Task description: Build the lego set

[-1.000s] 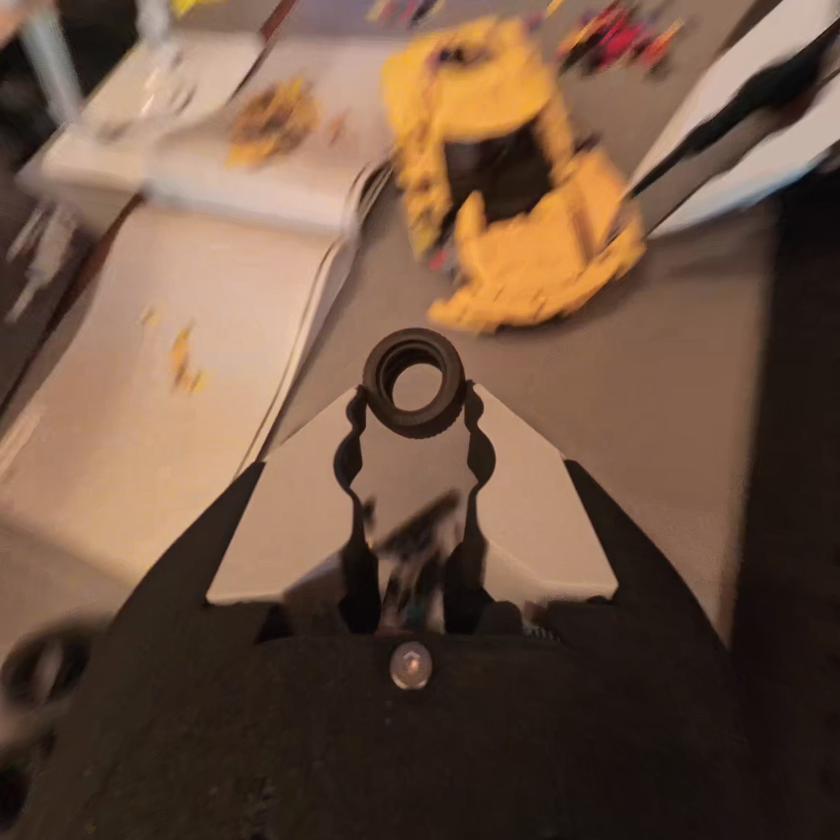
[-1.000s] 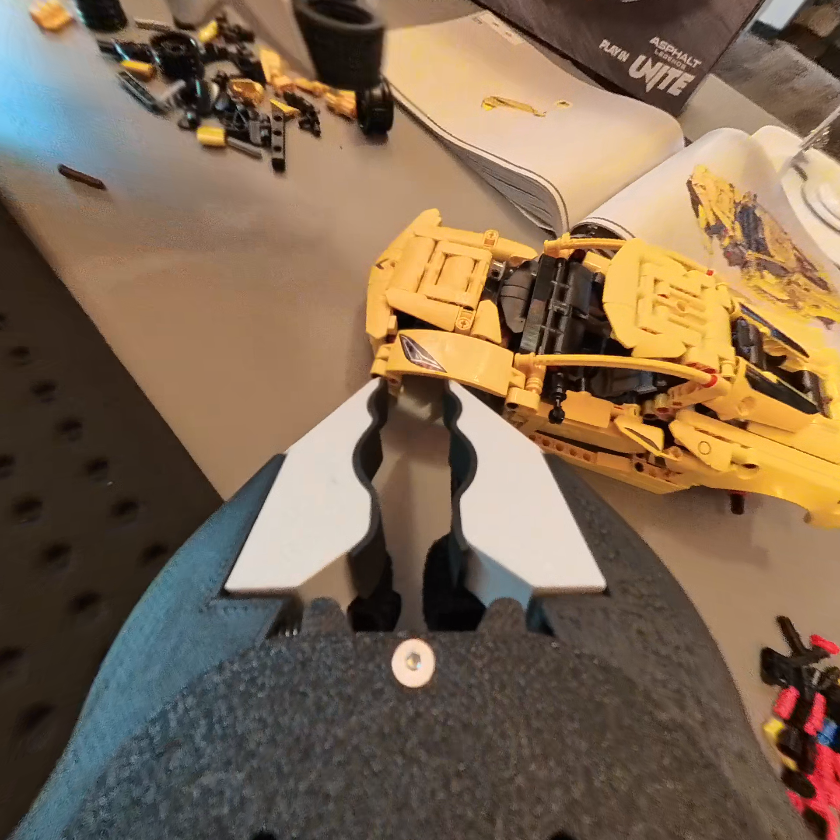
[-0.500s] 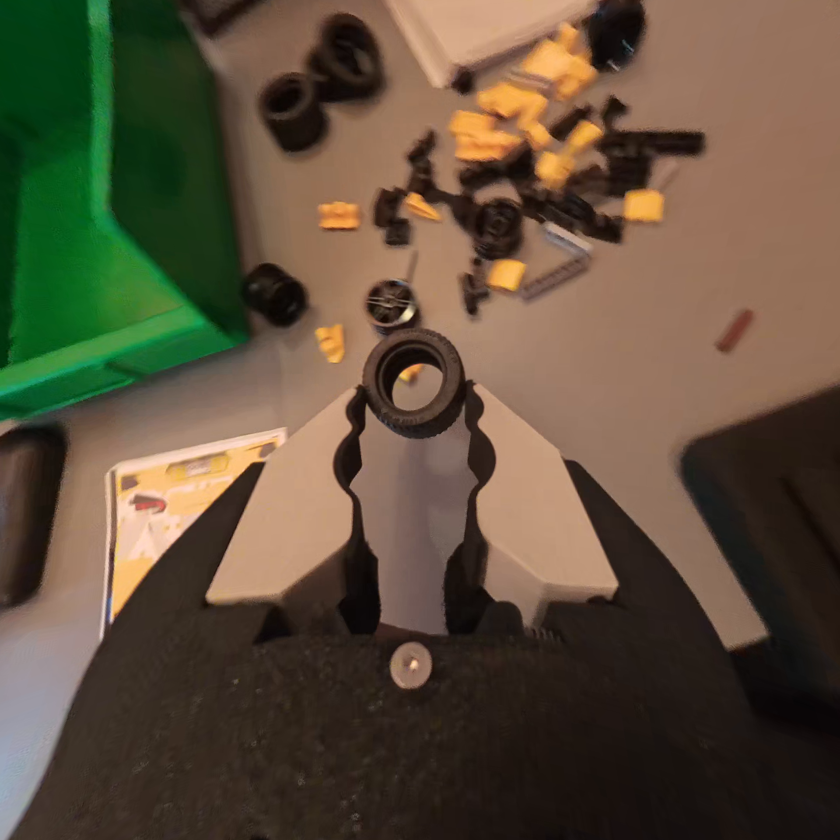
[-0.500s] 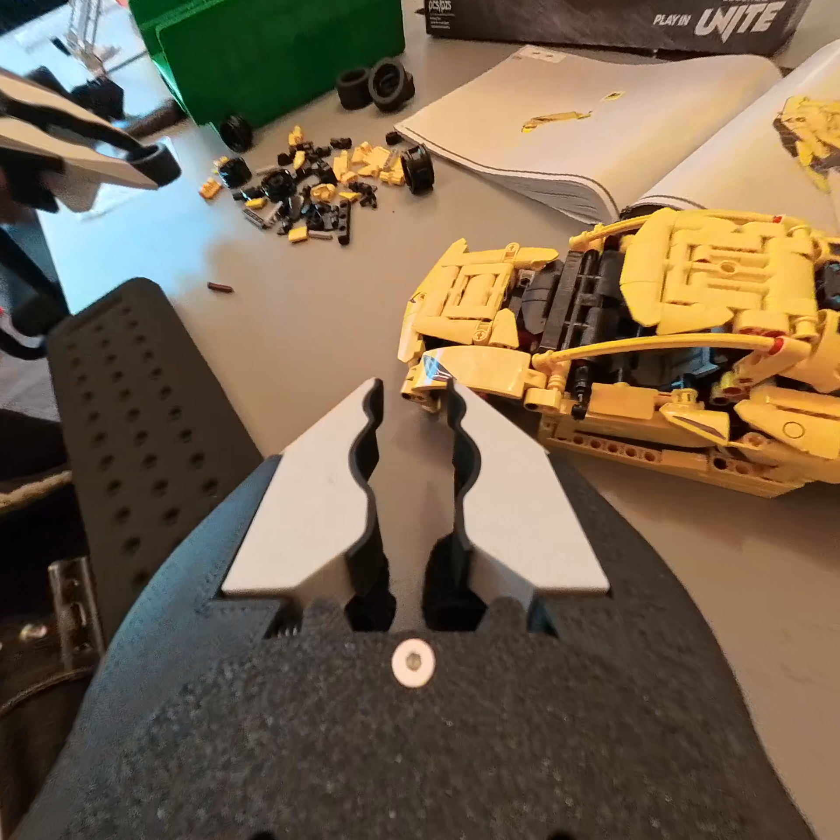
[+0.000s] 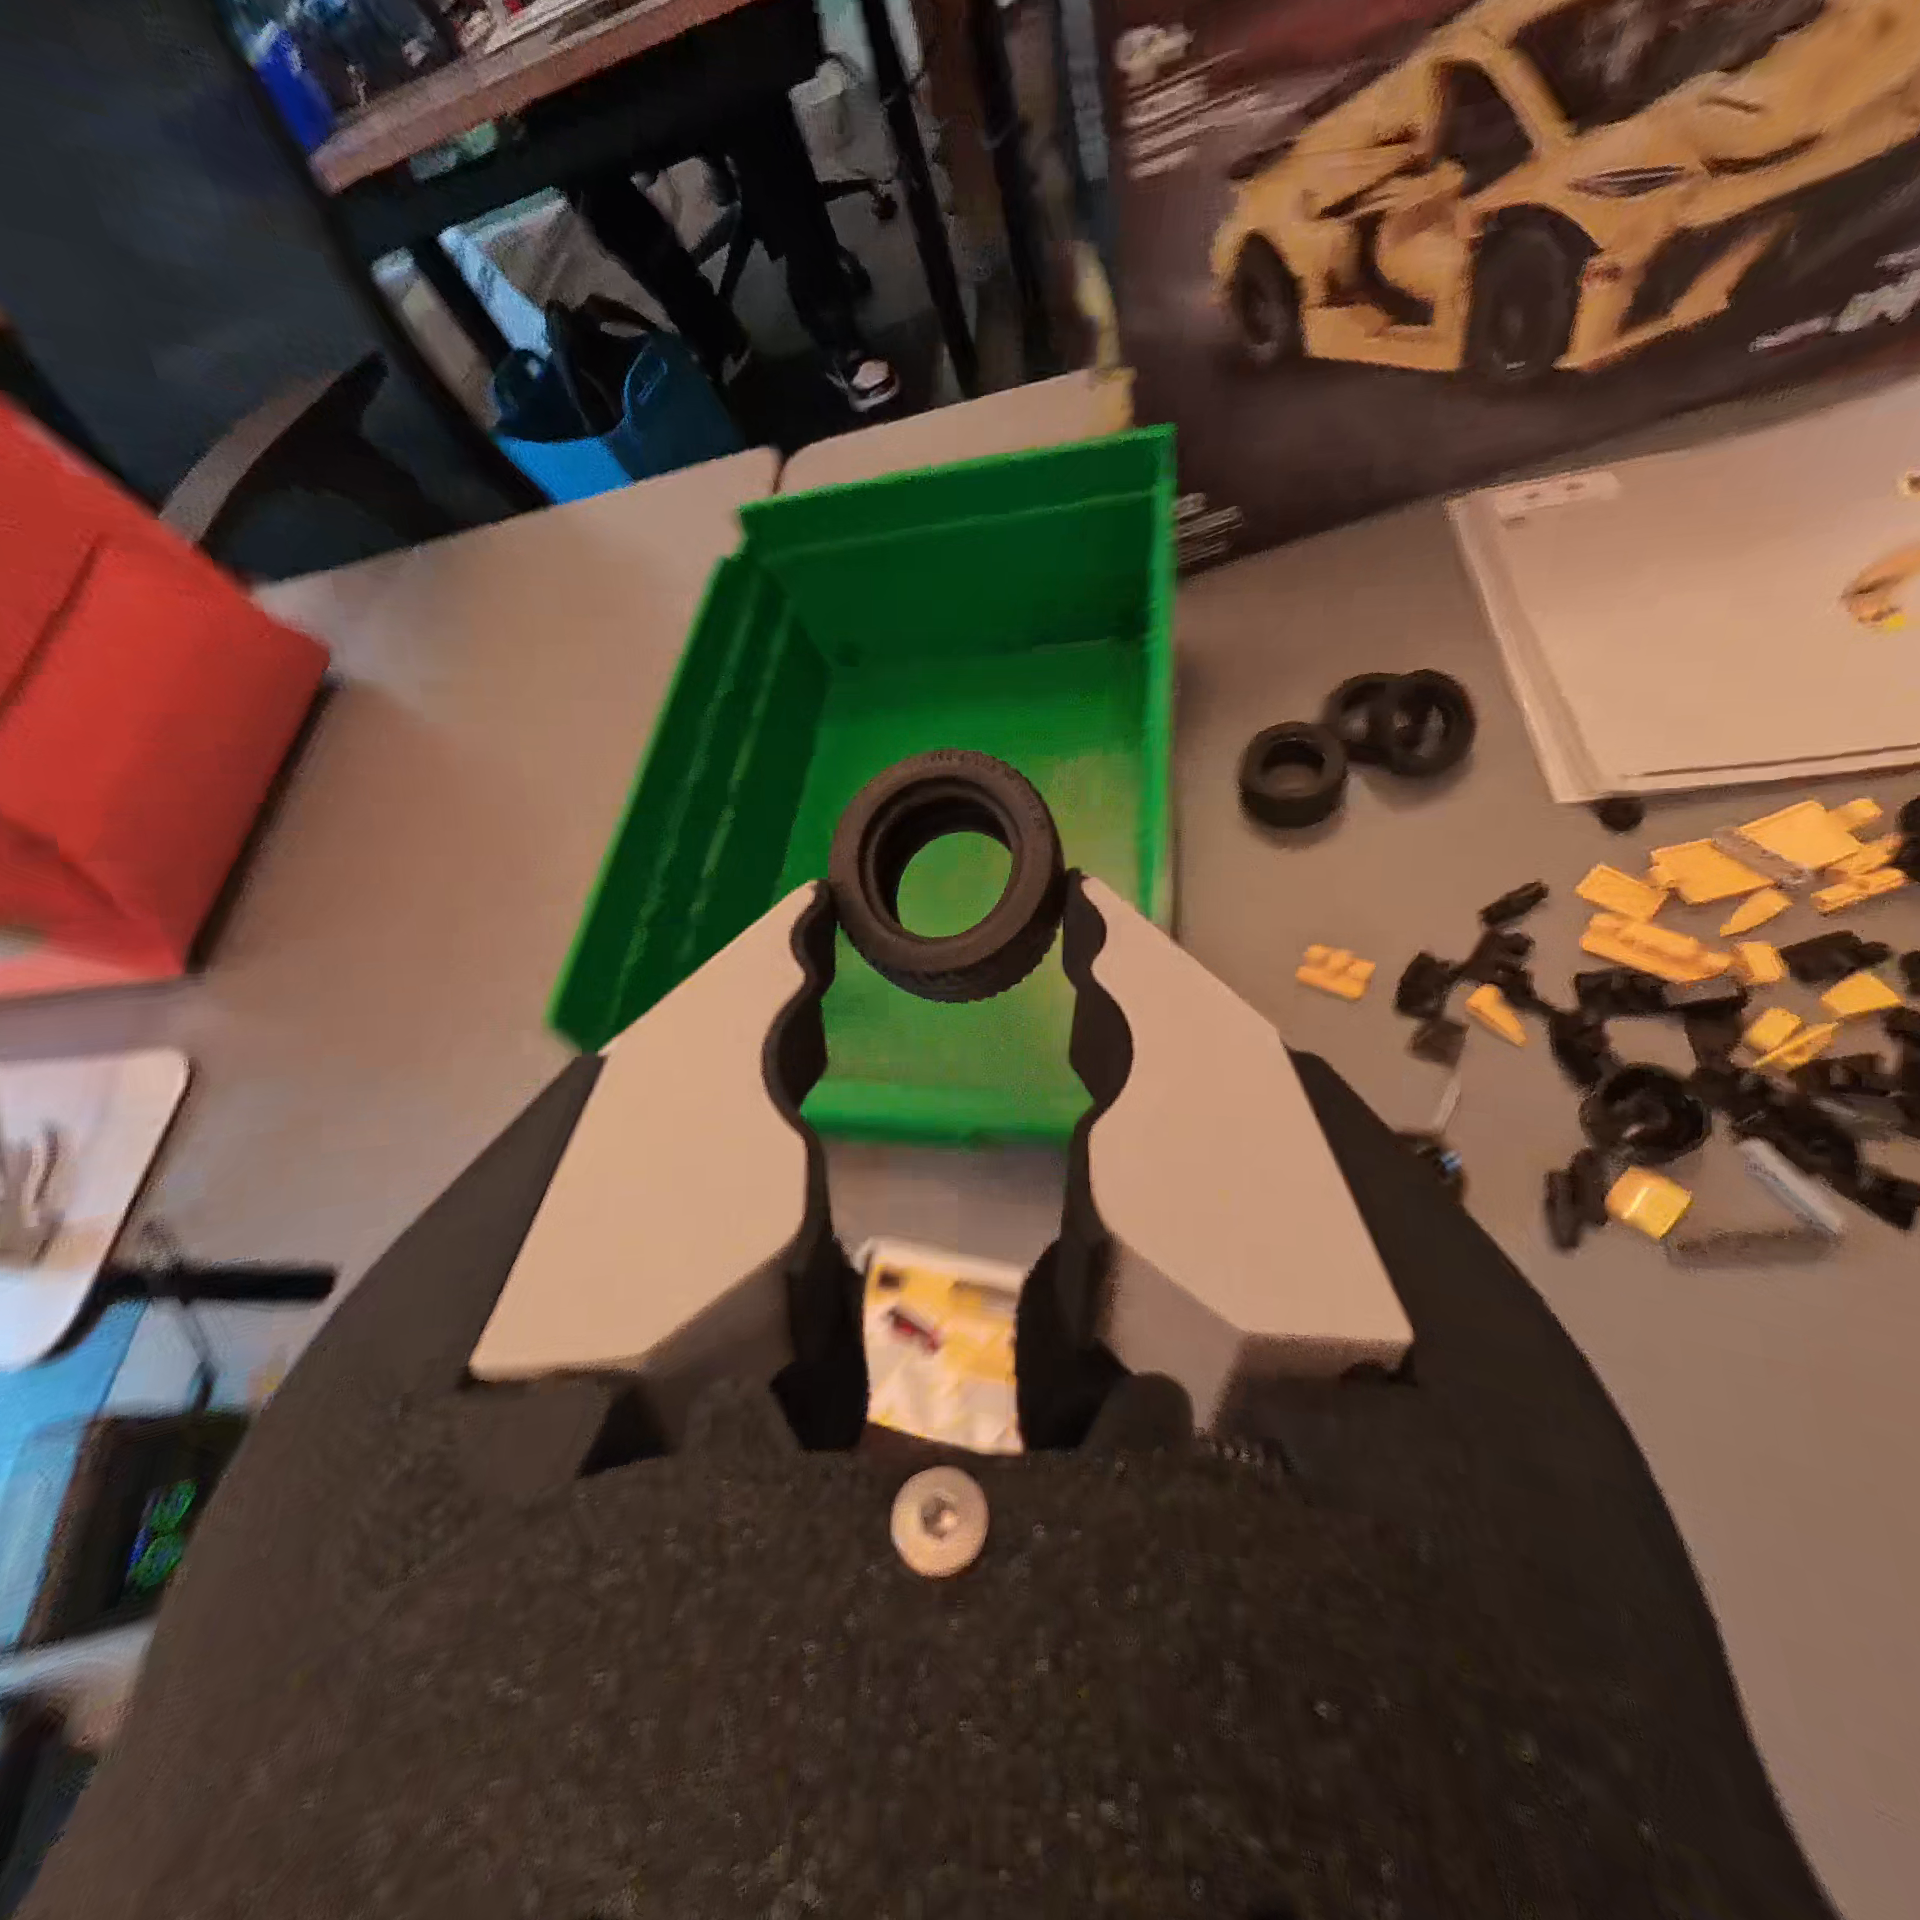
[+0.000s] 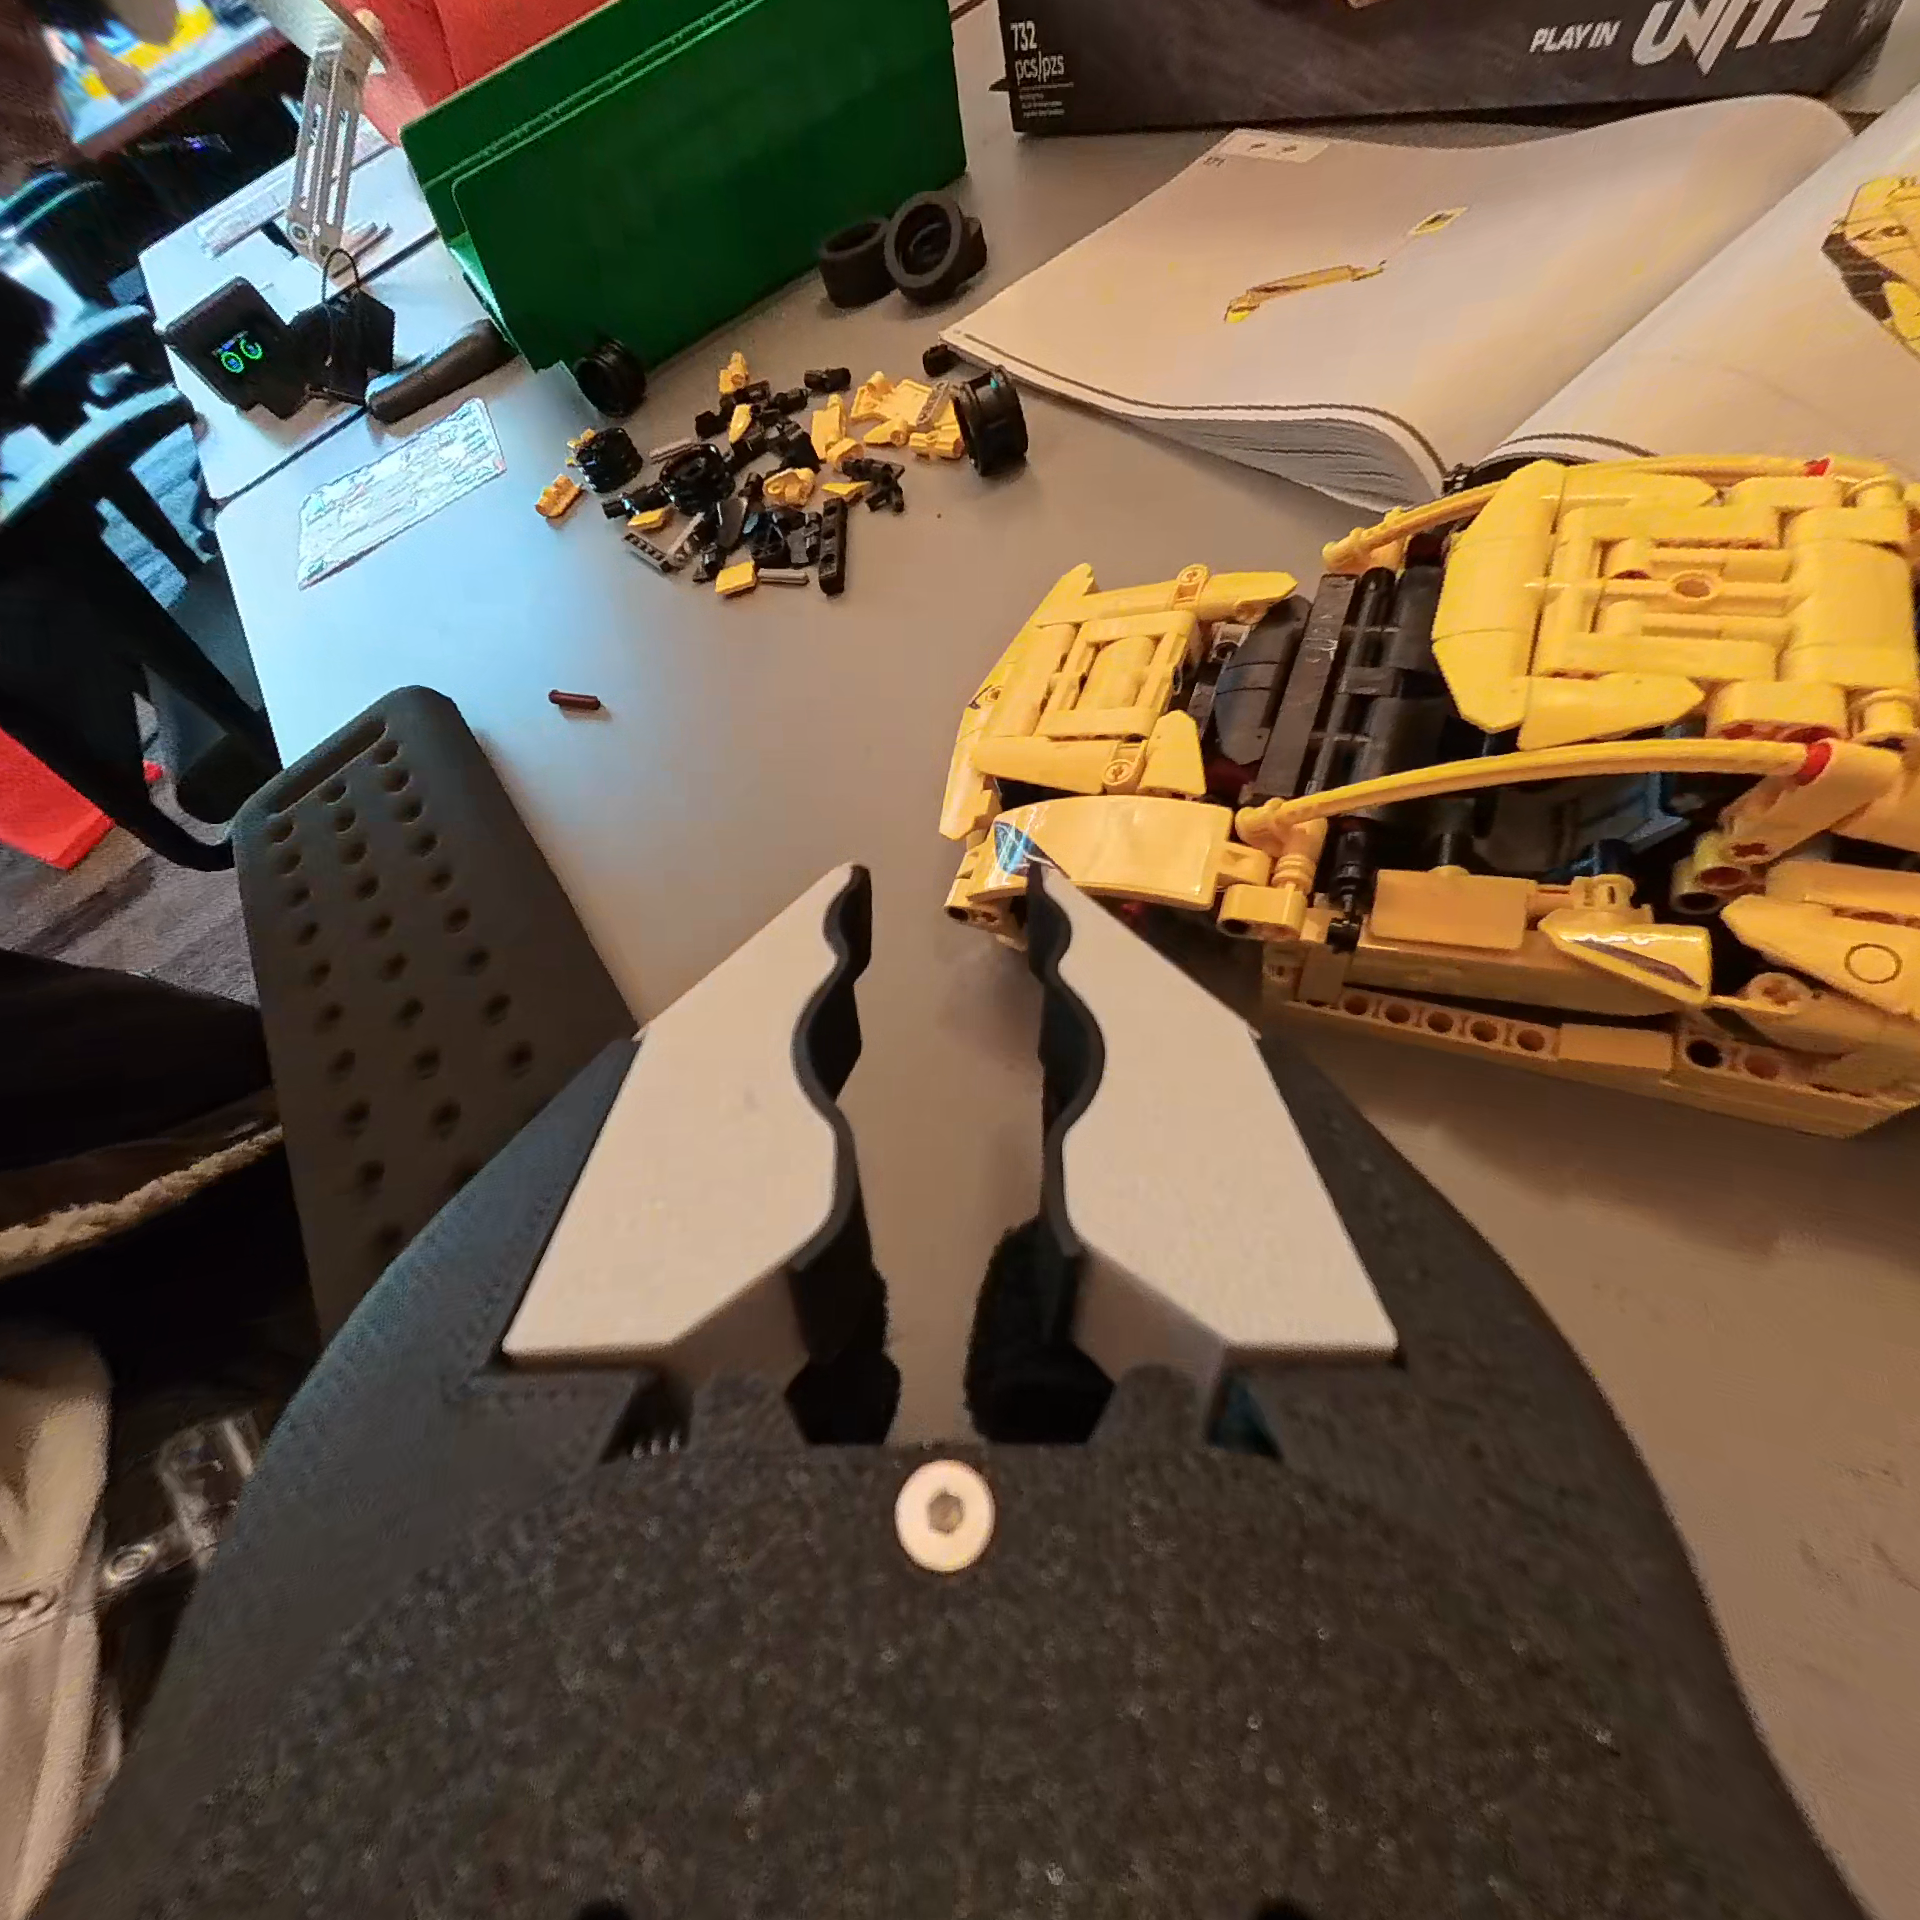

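Observation:
My left gripper [image 5: 945,904] is shut on a black rubber tyre [image 5: 1023,831] and holds it in the air above the open green bin [image 5: 727,758]. Two more black tyres [image 5: 1294,774] lie right of the bin, beside a pile of loose yellow and black pieces [image 5: 1704,1039]. In the right wrist view the yellow lego car [image 6: 1507,758] lies on the grey table, without wheels. My right gripper [image 6: 948,885] is open and empty, with its tips just left of the car's nose. The same pile of pieces [image 6: 769,478] lies farther back.
The open instruction booklet [image 6: 1403,301] lies behind the car, with the dark set box [image 6: 1455,52] behind it. A sticker sheet [image 6: 400,488] lies at the table's left edge. A black perforated chair back [image 6: 384,956] stands at the near left. A red box [image 5: 114,758] is left of the bin. The grippers' ends are close to 50 cm from one another.
My left gripper swung with the tyre away from the car, over the loose pieces, to above the green bin. My right gripper drew back slightly from the car's nose and stayed open.

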`<action>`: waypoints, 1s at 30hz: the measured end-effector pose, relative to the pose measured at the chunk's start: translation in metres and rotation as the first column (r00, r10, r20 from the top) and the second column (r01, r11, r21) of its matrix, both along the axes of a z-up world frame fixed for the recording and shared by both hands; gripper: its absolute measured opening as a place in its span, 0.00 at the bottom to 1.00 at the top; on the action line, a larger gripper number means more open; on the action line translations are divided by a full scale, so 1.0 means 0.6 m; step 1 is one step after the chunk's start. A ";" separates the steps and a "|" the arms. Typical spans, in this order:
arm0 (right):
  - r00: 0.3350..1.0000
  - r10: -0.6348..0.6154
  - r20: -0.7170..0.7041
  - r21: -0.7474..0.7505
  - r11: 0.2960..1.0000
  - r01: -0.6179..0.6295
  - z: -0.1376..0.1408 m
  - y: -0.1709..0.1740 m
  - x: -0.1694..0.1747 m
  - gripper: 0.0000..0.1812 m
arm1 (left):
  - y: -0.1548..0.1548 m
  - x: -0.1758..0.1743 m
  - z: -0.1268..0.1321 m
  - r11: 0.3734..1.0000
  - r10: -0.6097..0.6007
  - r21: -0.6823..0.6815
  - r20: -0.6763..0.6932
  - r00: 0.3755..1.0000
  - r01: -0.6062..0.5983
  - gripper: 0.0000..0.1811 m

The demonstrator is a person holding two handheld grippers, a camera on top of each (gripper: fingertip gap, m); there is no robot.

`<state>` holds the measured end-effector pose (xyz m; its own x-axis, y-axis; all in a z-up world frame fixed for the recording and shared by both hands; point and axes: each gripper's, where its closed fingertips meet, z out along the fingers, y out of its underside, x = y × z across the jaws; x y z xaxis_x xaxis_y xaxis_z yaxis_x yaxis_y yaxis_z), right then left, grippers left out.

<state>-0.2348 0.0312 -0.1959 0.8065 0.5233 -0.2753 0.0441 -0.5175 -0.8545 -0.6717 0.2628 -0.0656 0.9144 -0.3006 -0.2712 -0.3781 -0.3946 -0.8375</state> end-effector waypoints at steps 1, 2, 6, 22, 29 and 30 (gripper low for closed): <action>1.000 0.005 -0.003 -0.007 1.000 -0.006 -0.001 0.000 -0.001 0.15 | -0.012 -0.043 0.001 0.999 0.029 -0.017 0.012 1.000 -0.028 0.24; 1.000 0.010 -0.007 -0.013 1.000 -0.010 -0.002 -0.001 -0.002 0.15 | -0.027 -0.082 -0.014 0.997 0.042 -0.063 0.008 0.999 -0.042 0.24; 1.000 0.017 -0.011 -0.033 0.999 -0.017 -0.006 0.000 -0.004 0.15 | -0.102 -0.154 -0.117 0.974 0.008 -0.228 0.010 1.000 -0.006 0.24; 1.000 0.016 0.006 -0.030 0.999 -0.016 -0.007 -0.002 -0.005 0.15 | -0.109 0.305 -0.217 0.764 -0.574 -0.285 0.111 0.811 0.579 0.24; 0.998 0.027 -0.050 -0.032 0.999 -0.028 0.000 -0.006 -0.004 0.15 | -0.126 0.223 -0.208 0.829 -0.473 -0.305 0.064 0.879 0.469 0.24; 0.998 0.028 -0.056 -0.036 0.999 -0.030 0.000 -0.006 -0.004 0.15 | -0.133 0.202 -0.210 0.840 -0.452 -0.310 0.058 0.890 0.446 0.24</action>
<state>-0.2374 0.0276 -0.1958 0.7739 0.5351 -0.3389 0.0125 -0.5478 -0.8365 -0.5503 0.1831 -0.1918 0.6550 -0.7473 -0.1116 -0.5895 -0.4130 -0.6942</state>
